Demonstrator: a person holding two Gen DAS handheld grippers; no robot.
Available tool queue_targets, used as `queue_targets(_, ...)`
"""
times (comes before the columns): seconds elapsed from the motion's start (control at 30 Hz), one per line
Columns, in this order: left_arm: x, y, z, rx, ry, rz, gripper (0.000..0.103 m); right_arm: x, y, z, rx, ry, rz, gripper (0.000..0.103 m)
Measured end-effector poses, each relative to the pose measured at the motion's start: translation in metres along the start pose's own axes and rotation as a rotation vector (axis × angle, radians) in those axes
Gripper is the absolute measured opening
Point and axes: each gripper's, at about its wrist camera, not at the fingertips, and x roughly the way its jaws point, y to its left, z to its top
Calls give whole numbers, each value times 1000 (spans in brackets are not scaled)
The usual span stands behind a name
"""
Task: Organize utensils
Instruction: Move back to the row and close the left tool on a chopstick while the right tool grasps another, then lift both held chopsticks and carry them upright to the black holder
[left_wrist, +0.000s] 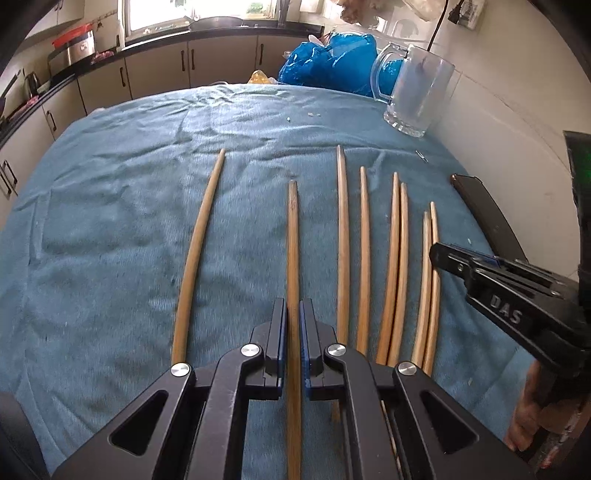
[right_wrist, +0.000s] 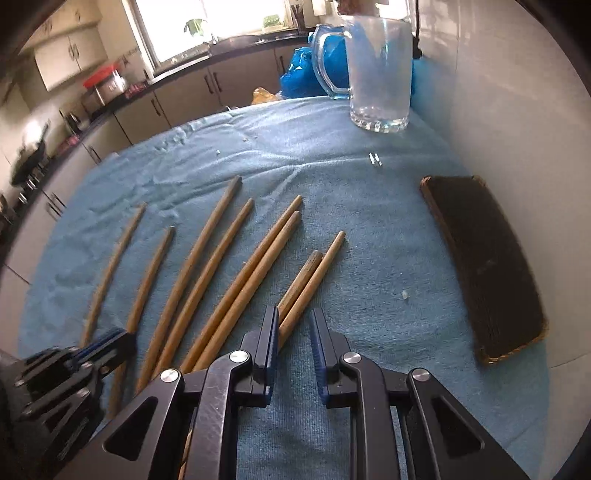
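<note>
Lying lengthwise away from camera, chopstick (left_wrist: 293, 258) clamped in left gripper (left_wrist: 293, 314)

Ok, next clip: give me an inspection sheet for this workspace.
Surface: wrinkled blue cloth covering the table.
Job's things: eight wooden chopsticks lying roughly side by side; empty glass mug upright at the far edge.
Clutter: dark woven tray by the wall; blue plastic bag behind the mug; small crumbs.
Grippers: left claw shut on one chopstick; right claw has a gap, nothing between the pads, rightmost pair just beside it.
Cables: black cord down the wall.
Surroundings: kitchen cabinets, counter, bright window.
</note>
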Motion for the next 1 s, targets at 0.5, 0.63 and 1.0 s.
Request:
queue_targets(0.5, -75, 16, -110, -73, 61, -72, 6, -40, -1, -65, -88, 91, -28, 13)
queue_targets(0.63, -91, 22, -132, -88, 83, -103, 7, -67, -8, -103, -112, 144, 16, 13)
queue_targets(1.0, -101, 32, -122, -123, 112, -116, 7, -72, -16, -106, -97, 200, 50, 29)
